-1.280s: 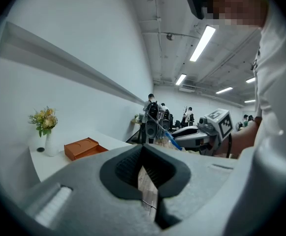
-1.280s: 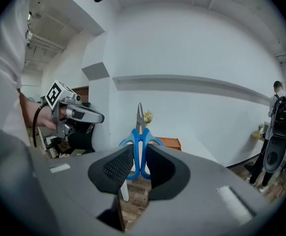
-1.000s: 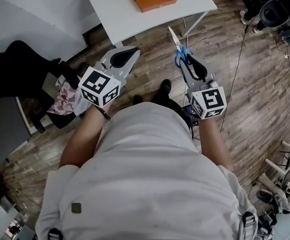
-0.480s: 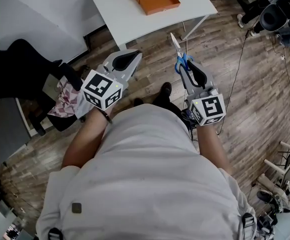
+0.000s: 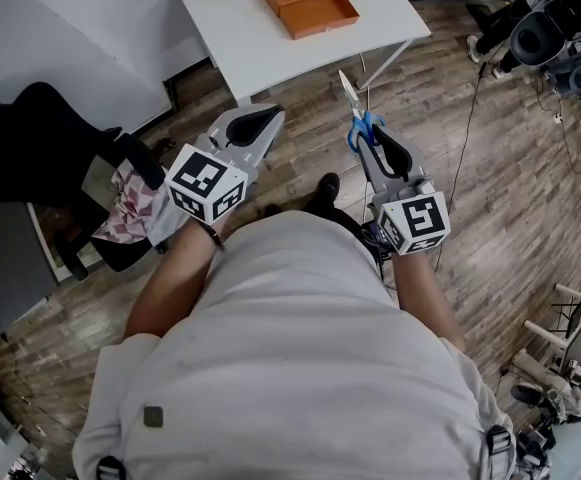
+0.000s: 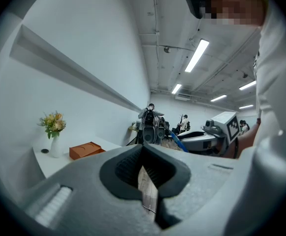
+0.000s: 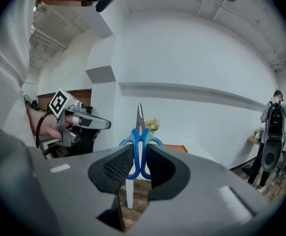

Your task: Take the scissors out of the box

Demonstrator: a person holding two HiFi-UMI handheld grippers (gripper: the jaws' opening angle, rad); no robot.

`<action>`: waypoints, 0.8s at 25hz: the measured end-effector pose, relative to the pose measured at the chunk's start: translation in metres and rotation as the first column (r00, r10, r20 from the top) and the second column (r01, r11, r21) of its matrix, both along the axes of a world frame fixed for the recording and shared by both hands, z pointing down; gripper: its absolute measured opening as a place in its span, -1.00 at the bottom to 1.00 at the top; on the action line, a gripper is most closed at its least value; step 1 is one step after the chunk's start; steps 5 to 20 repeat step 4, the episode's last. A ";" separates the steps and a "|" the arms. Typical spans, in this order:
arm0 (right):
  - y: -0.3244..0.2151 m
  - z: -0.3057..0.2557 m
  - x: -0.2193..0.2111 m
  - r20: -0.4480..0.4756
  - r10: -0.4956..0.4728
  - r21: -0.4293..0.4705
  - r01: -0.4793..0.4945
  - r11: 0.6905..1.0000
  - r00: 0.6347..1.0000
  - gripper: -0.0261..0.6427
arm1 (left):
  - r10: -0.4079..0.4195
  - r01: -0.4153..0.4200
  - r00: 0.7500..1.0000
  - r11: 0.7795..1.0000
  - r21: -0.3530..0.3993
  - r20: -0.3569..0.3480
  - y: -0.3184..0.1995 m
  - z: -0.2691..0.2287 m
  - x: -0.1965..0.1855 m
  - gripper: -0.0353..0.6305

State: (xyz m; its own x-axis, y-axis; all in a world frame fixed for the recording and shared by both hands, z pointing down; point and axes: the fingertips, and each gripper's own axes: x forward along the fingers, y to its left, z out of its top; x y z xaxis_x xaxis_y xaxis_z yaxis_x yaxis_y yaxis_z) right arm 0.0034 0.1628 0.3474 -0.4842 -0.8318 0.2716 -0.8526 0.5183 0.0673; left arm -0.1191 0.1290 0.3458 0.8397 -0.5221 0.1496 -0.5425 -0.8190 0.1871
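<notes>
The right tongs (image 5: 369,139) grasp the scissors (image 7: 135,144) by the blue handles, blades poking out past the tips. The left tongs (image 6: 143,147) are clenched, empty. The box (image 5: 308,0) lies on the counter (image 5: 260,43), well ahead of both

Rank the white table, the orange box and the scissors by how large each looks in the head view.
1. white table
2. orange box
3. scissors, slim despite being nearer the camera
</notes>
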 end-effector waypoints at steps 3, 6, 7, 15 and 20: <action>-0.003 -0.001 -0.005 0.002 -0.005 -0.001 0.005 1.000 1.000 -0.62 | 0.001 -0.001 1.000 1.000 -0.001 -0.006 -0.002 -0.001 -0.001 -0.88; -0.004 -0.002 -0.006 0.003 -0.006 -0.001 0.006 1.000 1.000 -0.62 | 0.001 -0.001 1.000 1.000 -0.002 -0.009 -0.002 -0.001 -0.002 -0.88; -0.004 -0.002 -0.006 0.003 -0.006 -0.001 0.006 1.000 1.000 -0.62 | 0.001 -0.001 1.000 1.000 -0.002 -0.009 -0.002 -0.001 -0.002 -0.88; -0.004 -0.002 -0.006 0.003 -0.006 -0.001 0.006 1.000 1.000 -0.62 | 0.001 -0.001 1.000 1.000 -0.002 -0.009 -0.002 -0.001 -0.002 -0.88; -0.004 -0.002 -0.006 0.003 -0.006 -0.001 0.006 1.000 1.000 -0.62 | 0.001 -0.001 1.000 1.000 -0.002 -0.009 -0.002 -0.001 -0.002 -0.88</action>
